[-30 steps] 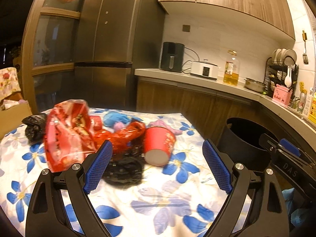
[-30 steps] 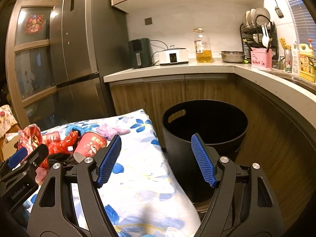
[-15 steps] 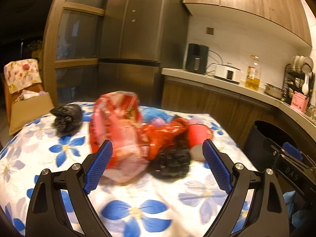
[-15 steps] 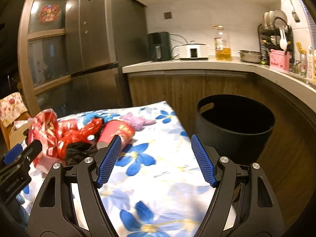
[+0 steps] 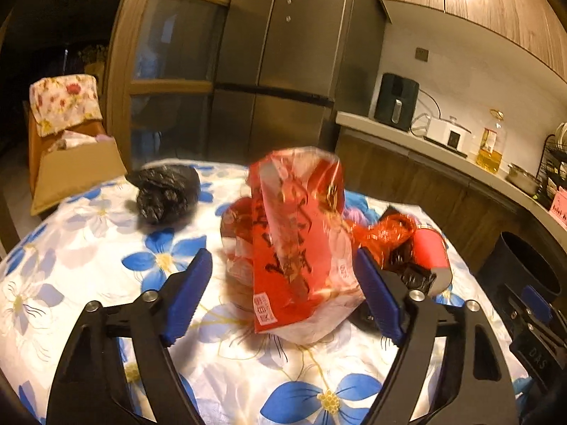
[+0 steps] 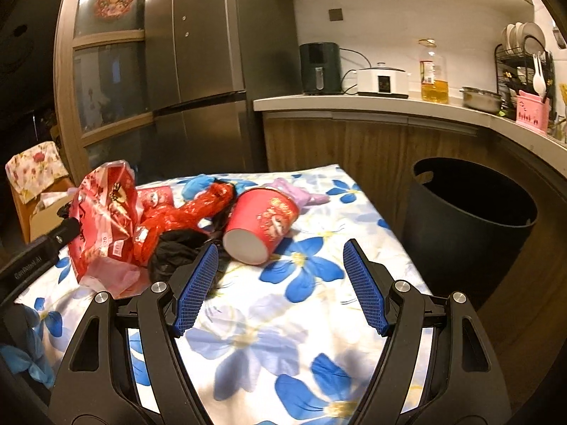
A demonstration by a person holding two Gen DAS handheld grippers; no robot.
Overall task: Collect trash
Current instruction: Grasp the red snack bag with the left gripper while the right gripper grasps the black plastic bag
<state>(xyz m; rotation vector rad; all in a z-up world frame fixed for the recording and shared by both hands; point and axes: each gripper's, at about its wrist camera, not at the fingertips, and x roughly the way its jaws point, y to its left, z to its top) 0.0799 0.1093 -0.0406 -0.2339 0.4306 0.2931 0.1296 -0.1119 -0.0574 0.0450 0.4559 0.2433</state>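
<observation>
At frame centre, a red plastic bag (image 5: 297,237) is framed by the left gripper (image 5: 283,290), jaws wide and empty. The right gripper (image 6: 278,287) is likewise empty. The thin film could be missed and pushed across the tabletop (image 5: 88,255).

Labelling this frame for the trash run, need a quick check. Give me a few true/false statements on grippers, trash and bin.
1. Both grippers are open and hold nothing. True: left gripper, right gripper.
2. The red paper cup stands upright. False: it lies on its side.
3. The black bin stands beside the table, off its right edge. True.
4. The left gripper grips the red plastic bag. False: its fingers stand apart either side.
</observation>
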